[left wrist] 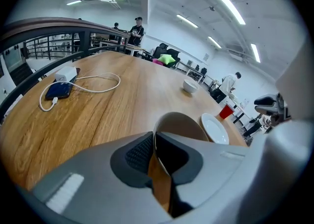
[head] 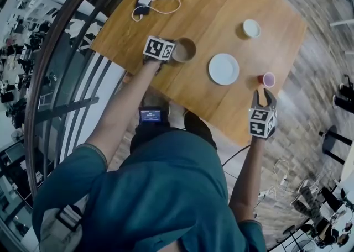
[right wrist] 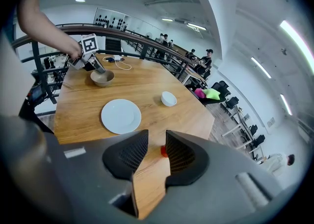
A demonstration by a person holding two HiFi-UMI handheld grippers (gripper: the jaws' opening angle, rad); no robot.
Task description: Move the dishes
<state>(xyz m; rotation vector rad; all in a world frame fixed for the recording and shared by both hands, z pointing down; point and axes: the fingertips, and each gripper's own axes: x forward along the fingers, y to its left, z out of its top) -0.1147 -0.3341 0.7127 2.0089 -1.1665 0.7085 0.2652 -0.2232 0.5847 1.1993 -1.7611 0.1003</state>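
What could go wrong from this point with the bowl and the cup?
The left gripper pinches the brown bowl by its rim alone, so it might tilt or slip if lifted. The red cup stands close to the edge of the table, right ahead of the open right gripper; a clumsy approach could knock it off.

**A:** Where's the bowl point(head: 184, 50) sitting?

**B:** On the table point(head: 210, 8), with its near rim between the jaws of the left gripper point(head: 172, 53). The plate point(head: 223, 68) lies just to that gripper's right.

**A:** And the right gripper point(head: 263, 95)?

**B:** The cup point(head: 268, 79) stands just ahead of its jaws, and the small bowl point(head: 251, 28) is well beyond. The phone point(head: 142, 8) lies far ahead and left of the left gripper.
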